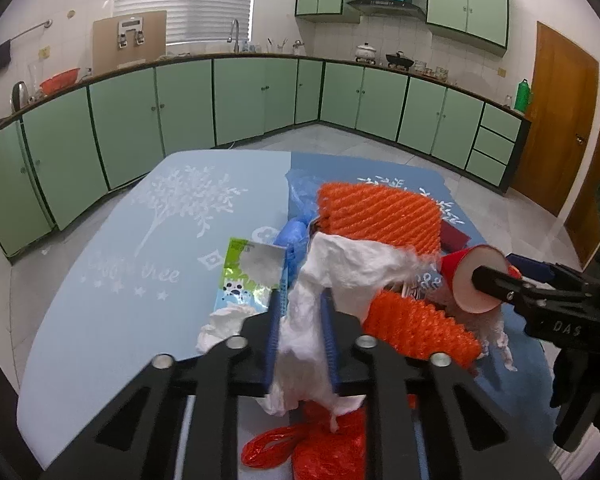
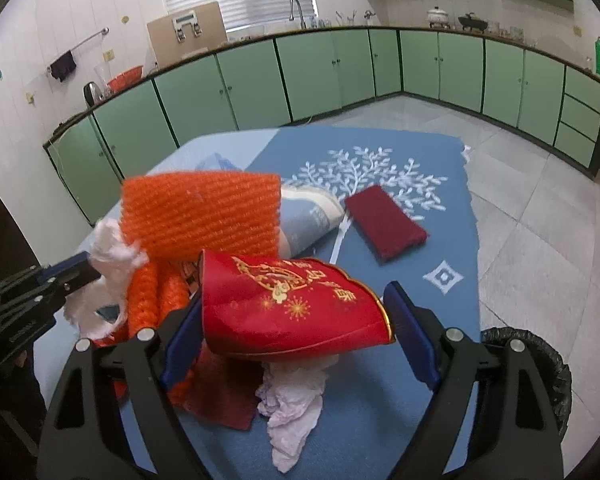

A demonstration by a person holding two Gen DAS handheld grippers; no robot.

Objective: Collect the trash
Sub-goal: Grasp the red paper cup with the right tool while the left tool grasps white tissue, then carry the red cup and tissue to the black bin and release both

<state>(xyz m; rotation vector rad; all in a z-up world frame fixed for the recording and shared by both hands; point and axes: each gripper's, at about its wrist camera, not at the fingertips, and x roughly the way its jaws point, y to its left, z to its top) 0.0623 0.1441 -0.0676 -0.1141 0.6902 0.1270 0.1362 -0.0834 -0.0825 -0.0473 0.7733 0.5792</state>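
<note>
My left gripper [image 1: 302,304] is shut on a crumpled white tissue [image 1: 340,264], which bulges out above and below its blue pads. The right wrist view shows that same gripper [image 2: 80,276] at the left edge with the tissue [image 2: 112,256] in it. A red paper cup [image 2: 284,304] with gold print lies lengthwise between the jaws of my right gripper [image 2: 296,300]; one pad presses on its left end and the other meets its gold rim. It rests over a pale crumpled tissue [image 2: 292,408]. From the left wrist, the right gripper [image 1: 496,268] holds the cup [image 1: 460,268] at the right.
Orange foam nets [image 1: 376,216] [image 1: 420,328], a green snack wrapper [image 1: 248,276], blue plastic [image 1: 296,232] and a red plastic bag [image 1: 300,444] lie on the blue table mat [image 1: 120,300]. A dark red pad [image 2: 386,222] lies further back. A bin with a black liner [image 2: 540,360] stands at the right.
</note>
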